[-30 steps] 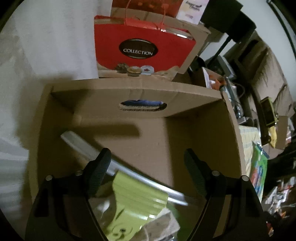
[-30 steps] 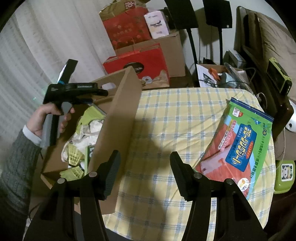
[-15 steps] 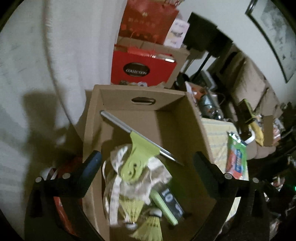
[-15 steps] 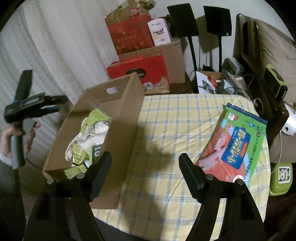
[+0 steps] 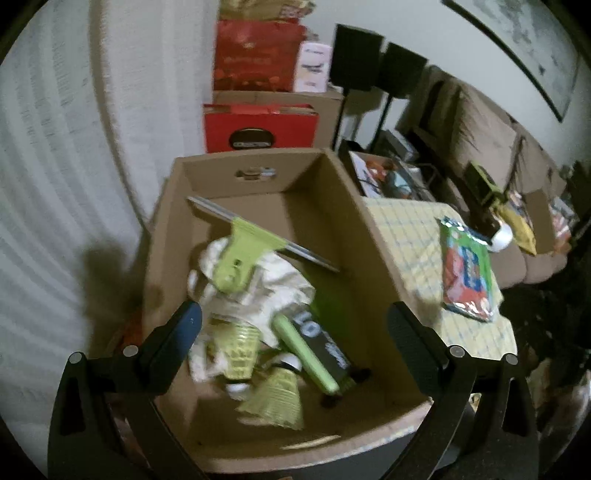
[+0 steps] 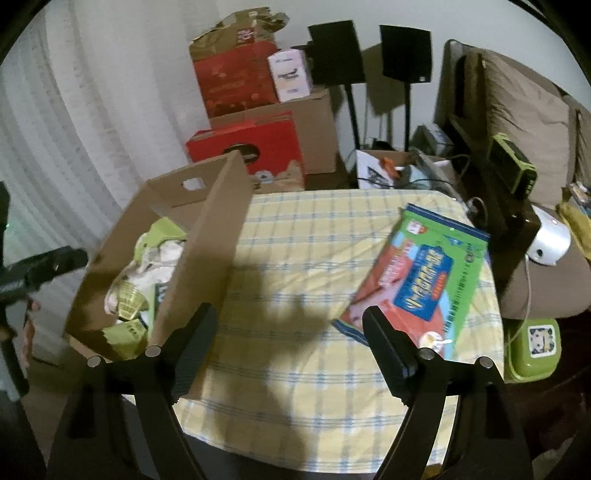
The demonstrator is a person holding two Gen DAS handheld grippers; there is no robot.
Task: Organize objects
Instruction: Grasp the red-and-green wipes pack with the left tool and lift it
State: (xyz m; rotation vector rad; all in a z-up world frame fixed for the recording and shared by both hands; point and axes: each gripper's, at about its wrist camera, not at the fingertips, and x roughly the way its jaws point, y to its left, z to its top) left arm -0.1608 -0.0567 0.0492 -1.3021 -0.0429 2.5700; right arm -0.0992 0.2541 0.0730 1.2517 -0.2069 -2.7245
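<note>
curtain (image 6: 74,110) white, left | sofa (image 6: 524,122) brown, right | wall (image 6: 399,14) pale | light dim

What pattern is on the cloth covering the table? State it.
Pale yellow tablecloth checked with blue and white lines; clearest in the right wrist view.

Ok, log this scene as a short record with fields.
box: cardboard box at the table's edge, open top
in box: squeegee, cloth, shuttlecocks
table: checked cloth, packet lying flat on it
left gripper: open, empty, above the box
right gripper: jaws just been opening, nothing between them, above the table
</note>
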